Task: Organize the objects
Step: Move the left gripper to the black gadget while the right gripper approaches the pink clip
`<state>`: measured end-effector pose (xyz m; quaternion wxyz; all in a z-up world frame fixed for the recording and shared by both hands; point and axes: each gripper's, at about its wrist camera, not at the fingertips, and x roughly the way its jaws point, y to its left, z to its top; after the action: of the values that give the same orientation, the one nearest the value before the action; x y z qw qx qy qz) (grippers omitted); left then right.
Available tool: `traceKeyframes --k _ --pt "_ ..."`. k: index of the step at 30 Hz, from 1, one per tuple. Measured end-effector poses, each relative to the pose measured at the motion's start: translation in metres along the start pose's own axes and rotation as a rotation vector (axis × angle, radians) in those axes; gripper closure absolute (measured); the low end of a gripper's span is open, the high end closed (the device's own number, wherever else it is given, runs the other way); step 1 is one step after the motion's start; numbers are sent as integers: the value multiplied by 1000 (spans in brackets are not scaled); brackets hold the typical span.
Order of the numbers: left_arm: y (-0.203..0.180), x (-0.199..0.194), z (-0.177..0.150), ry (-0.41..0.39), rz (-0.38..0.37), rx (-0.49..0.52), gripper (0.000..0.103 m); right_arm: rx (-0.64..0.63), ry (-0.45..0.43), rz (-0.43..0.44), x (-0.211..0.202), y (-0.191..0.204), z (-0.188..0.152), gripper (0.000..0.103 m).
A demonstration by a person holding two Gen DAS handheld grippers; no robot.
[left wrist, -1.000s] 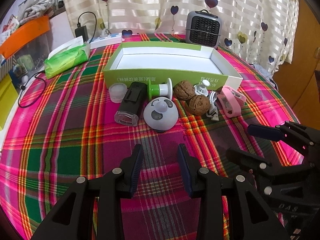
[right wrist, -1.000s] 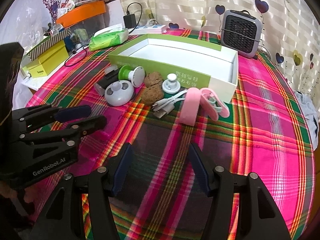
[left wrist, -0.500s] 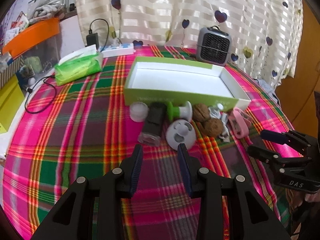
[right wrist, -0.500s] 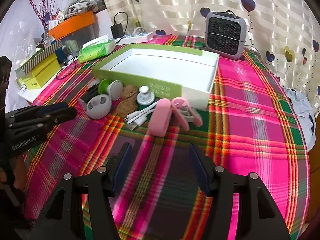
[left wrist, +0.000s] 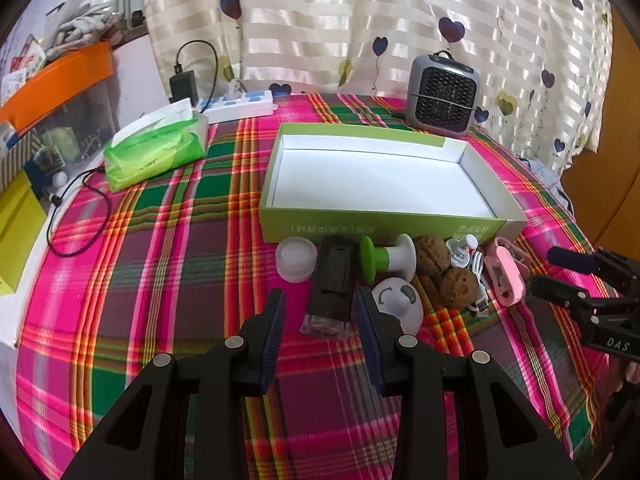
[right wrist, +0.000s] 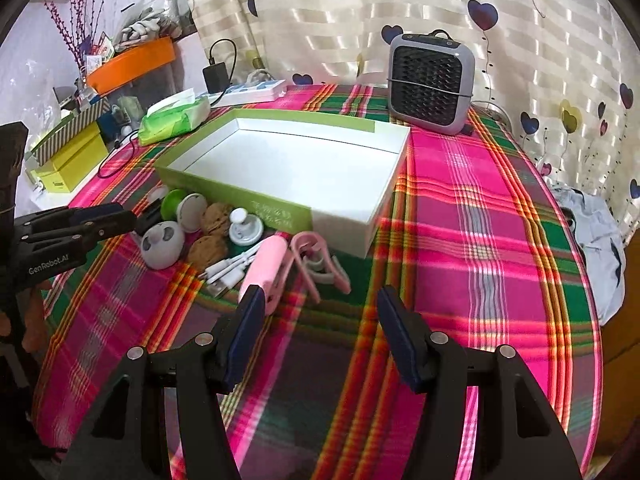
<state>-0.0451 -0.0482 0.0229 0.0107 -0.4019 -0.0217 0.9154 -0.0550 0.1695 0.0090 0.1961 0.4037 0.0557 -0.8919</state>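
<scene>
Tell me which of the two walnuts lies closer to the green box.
The far walnut, beside the green-and-white spool; the other walnut lies farther from the box.

Left hand-held gripper (left wrist: 320, 316): lower centre of frame, jaws apart, nothing held.
Right hand-held gripper (right wrist: 320, 312): lower centre, jaws wide apart, nothing held.

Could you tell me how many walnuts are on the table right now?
2. One walnut lies just in front of the green box, beside the green-and-white spool. The other walnut sits nearer the camera, touching the first, next to the white cable. More could be hidden behind the clutter.
</scene>
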Motion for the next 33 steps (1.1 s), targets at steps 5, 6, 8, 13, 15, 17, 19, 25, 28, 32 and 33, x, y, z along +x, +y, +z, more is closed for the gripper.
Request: traceKeyframes --k 5,6,8,13,15,17,19,25,28,32,33 --pt "-1 9 2 23 -13 15 69 -31 8 20 8 -4 7 44" --pt "0 10 2 27 -17 16 69 -40 10 24 10 -4 9 44" --pt "1 12 3 34 -26 14 69 -49 11 33 11 -5 12 47" --pt "1 14 4 39 -33 21 69 -69 24 62 15 -7 12 49" --pt "0 15 5 46 -34 31 69 -82 34 74 18 -4 11 49" --pt "-1 18 4 55 -38 38 69 -90 42 85 22 -1 11 49" --pt "-3 22 7 72 -47 51 69 -92 50 101 25 -2 14 53" --pt "-3 33 10 73 -45 61 69 -108 63 106 35 0 16 75" --pt "-6 34 8 62 -40 77 76 -102 60 105 34 1 16 78" --pt "-10 33 6 55 -34 90 78 -114 62 97 32 4 14 79" --pt "-11 32 5 55 -33 91 78 -112 61 98 30 4 13 79"
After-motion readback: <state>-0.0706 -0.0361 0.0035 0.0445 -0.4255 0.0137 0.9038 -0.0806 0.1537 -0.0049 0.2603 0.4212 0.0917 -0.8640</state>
